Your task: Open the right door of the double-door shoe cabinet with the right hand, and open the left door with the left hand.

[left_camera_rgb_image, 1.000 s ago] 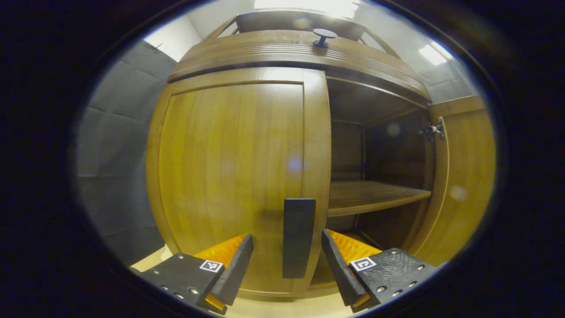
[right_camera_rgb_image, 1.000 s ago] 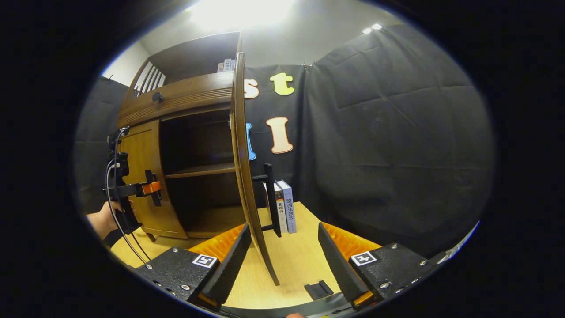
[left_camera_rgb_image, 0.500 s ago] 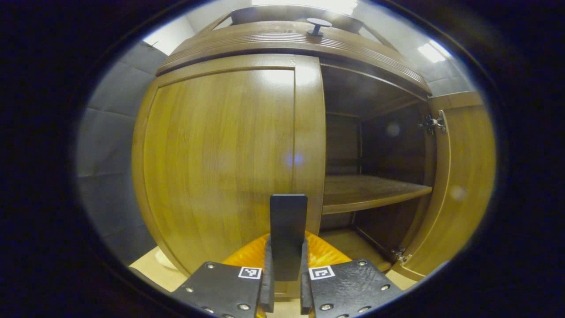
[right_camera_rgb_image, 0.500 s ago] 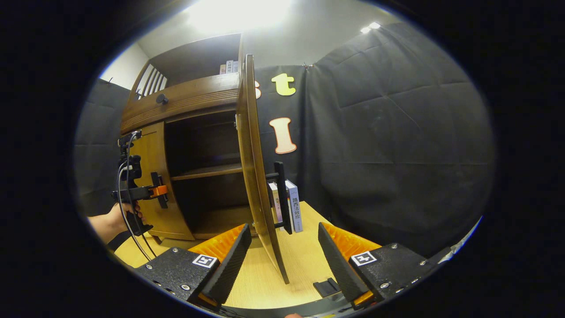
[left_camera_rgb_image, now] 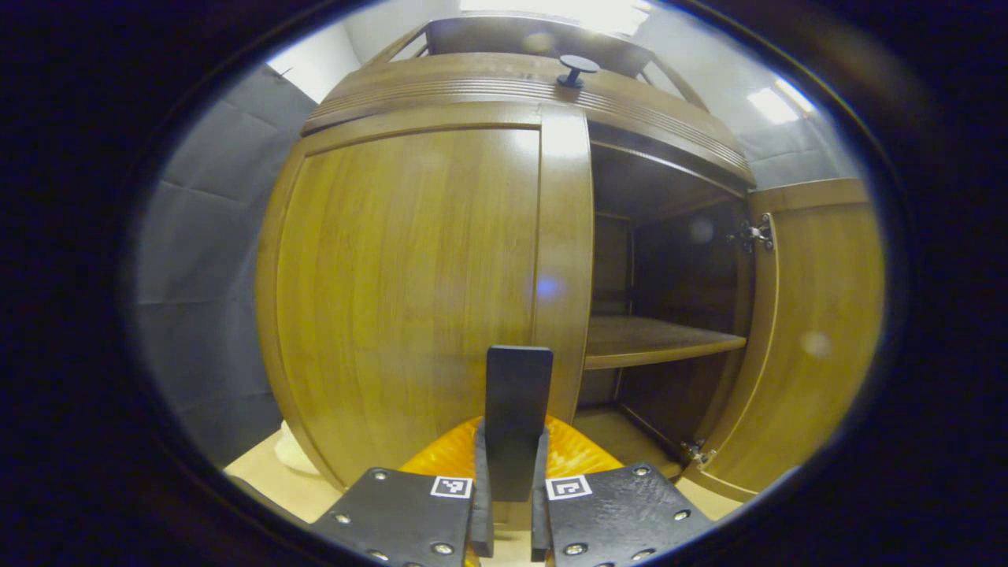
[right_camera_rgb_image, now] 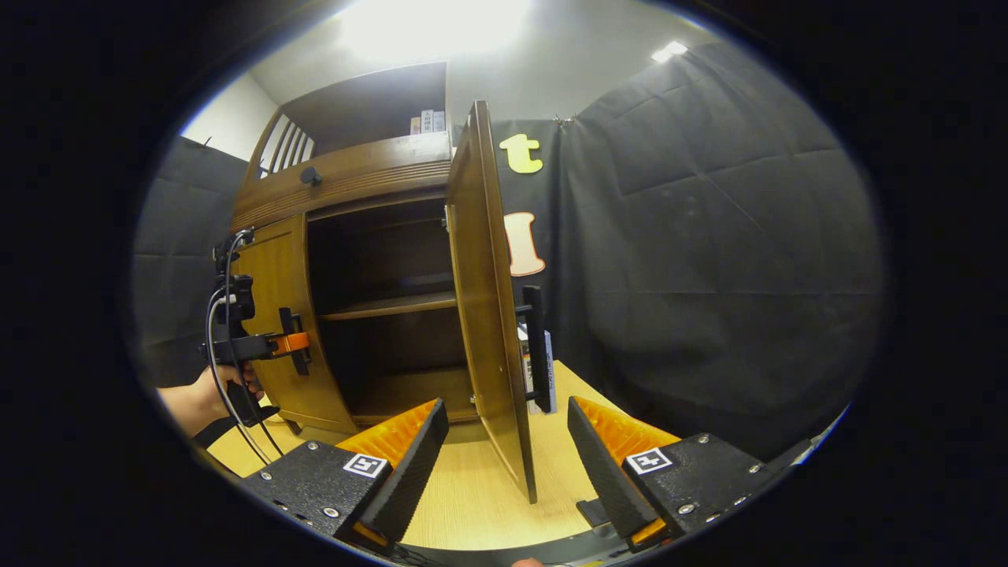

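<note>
The wooden shoe cabinet [left_camera_rgb_image: 504, 90] fills the left gripper view. Its left door [left_camera_rgb_image: 409, 291] looks flush with the frame. My left gripper [left_camera_rgb_image: 510, 453] is shut on that door's black bar handle [left_camera_rgb_image: 516, 394]. The right door [left_camera_rgb_image: 819, 331] stands swung wide, baring a dark inside with a shelf [left_camera_rgb_image: 654, 342]. In the right gripper view the right door [right_camera_rgb_image: 488, 315] stands edge-on with its black handle [right_camera_rgb_image: 536, 346] on the far side. My right gripper [right_camera_rgb_image: 508, 465] is open just in front of the door's lower edge, touching nothing. A hand [right_camera_rgb_image: 193, 398] holds the left gripper [right_camera_rgb_image: 293, 344] at the left door [right_camera_rgb_image: 272, 315].
A round black knob [left_camera_rgb_image: 577, 68] sits on the drawer band above the doors. Books [right_camera_rgb_image: 543, 370] stand on the light wooden table [right_camera_rgb_image: 465, 504] behind the open door. A small black piece [right_camera_rgb_image: 589, 512] lies on the table near my right finger. Black cloth walls stand around.
My left gripper went from open around the left door's handle to shut on it. The right door now sits farther right and more edge-on before my open right gripper.
</note>
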